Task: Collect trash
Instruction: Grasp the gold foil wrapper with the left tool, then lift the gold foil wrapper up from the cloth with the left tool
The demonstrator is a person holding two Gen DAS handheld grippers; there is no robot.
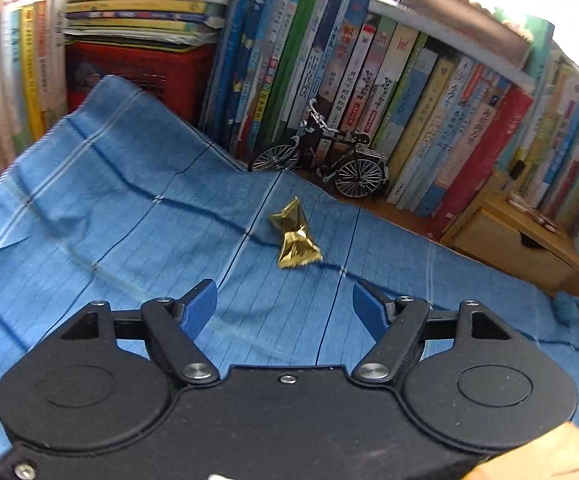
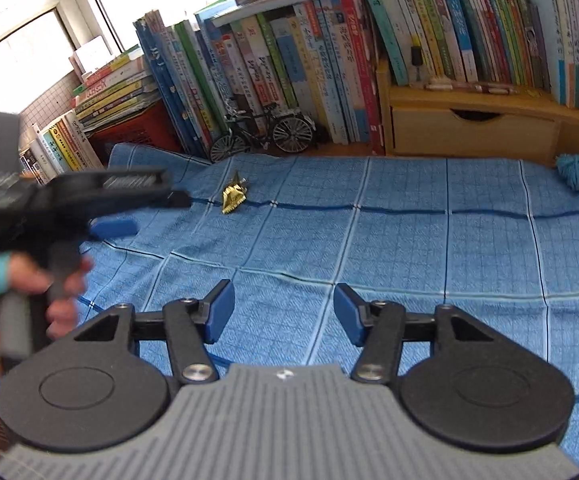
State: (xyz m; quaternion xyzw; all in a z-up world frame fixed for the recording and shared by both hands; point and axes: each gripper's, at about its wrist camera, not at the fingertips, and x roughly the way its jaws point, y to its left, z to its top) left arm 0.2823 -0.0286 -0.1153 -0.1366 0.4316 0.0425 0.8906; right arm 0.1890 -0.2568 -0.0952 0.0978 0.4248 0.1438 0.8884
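Note:
A crumpled gold foil wrapper [image 1: 295,238] lies on the blue checked cloth [image 1: 129,220], just ahead of my left gripper [image 1: 284,294], which is open with nothing between its blue pads. In the right wrist view the same wrapper [image 2: 233,196] sits at the far left of the cloth [image 2: 409,248]. There the left gripper [image 2: 149,212] shows blurred, held by a hand [image 2: 61,292], its tips close to the wrapper. My right gripper [image 2: 284,296] hovers open and empty above the cloth's near part. A tangle of blue yarn [image 2: 577,170] rests at the cloth's far right; the left wrist view shows that yarn [image 1: 566,307] too.
A small model bicycle [image 1: 325,160] stands behind the wrapper against a long row of upright books [image 1: 369,80]. A red crate [image 1: 145,72] under stacked books is at the left, and a wooden drawer unit [image 2: 473,132] holding more books at the right.

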